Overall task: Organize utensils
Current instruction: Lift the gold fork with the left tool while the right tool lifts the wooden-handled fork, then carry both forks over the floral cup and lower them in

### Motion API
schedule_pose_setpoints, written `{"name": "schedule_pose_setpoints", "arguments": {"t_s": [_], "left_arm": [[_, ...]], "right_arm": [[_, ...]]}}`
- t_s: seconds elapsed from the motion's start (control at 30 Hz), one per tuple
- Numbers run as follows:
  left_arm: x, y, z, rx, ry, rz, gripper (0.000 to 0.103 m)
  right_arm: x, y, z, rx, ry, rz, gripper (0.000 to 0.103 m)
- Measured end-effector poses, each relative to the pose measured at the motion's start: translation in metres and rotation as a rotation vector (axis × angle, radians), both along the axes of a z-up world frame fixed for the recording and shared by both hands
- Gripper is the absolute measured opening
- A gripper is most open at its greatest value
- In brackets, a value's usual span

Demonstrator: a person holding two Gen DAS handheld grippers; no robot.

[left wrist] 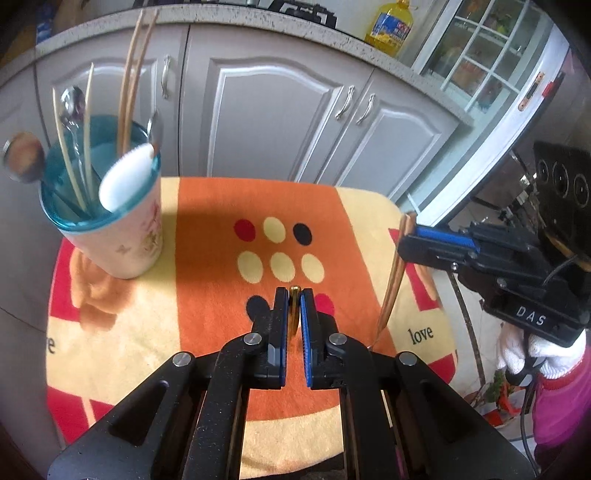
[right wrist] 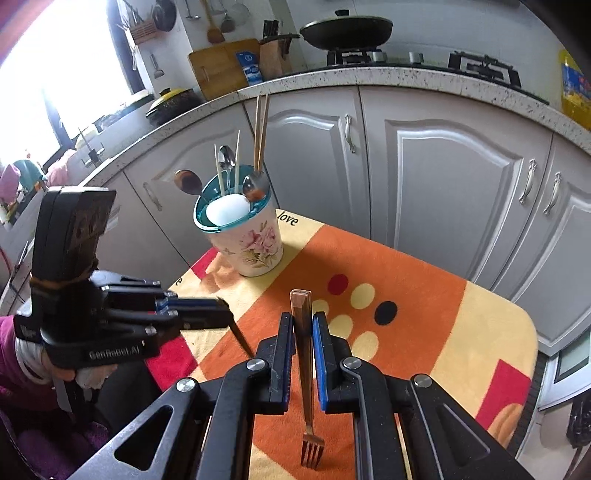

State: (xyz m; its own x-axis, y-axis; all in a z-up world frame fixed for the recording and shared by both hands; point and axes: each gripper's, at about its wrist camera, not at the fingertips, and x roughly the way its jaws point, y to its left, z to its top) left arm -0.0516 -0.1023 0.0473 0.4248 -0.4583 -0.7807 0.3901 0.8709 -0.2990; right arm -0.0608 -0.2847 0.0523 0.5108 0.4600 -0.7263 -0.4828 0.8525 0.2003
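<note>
My left gripper [left wrist: 294, 295] is shut on a thin gold-coloured utensil [left wrist: 294, 314], seen edge-on above the mat. In the right wrist view the left gripper [right wrist: 223, 312] has that utensil's dark narrow end [right wrist: 242, 339] slanting down below it. My right gripper [right wrist: 303, 317] is shut on a copper-coloured fork [right wrist: 304, 354], handle up and tines hanging down over the mat. From the left wrist view the right gripper [left wrist: 404, 240] carries the fork [left wrist: 391, 291] at the mat's right side. A floral cup [left wrist: 122, 240] [right wrist: 255, 243] with a teal rim holds chopsticks, spoons and a white spoon.
The orange, yellow and red mat [left wrist: 207, 258] covers a small table in front of grey cabinet doors [left wrist: 269, 110]. An oil bottle [left wrist: 389, 27] and a stove with a wok [right wrist: 345, 29] sit on the counter behind. A gloved hand [left wrist: 517, 350] holds the right gripper.
</note>
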Motion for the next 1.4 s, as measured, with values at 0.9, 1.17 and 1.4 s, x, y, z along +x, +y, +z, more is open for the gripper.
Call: {"name": "schedule_pose_setpoints", "arguments": {"t_s": [0.9,1.17,1.4], "left_arm": [[0.003,0.066,0.102,-0.072,-0.176,0.120,0.005],[0.025,0.117,0.151,-0.083,-0.261,0.227,0.005],[0.054,0.143,0.141,-0.033,-0.268,0.308,0.005]], "right_arm": [[0.018,0.039,0.115,-0.026,-0.227,0.038,0.010],[0.048,0.073,0.172,0.000,-0.326,0.068,0.009],[0.088,0.117,0.192,-0.017,-0.362,0.109,0.009]]}}
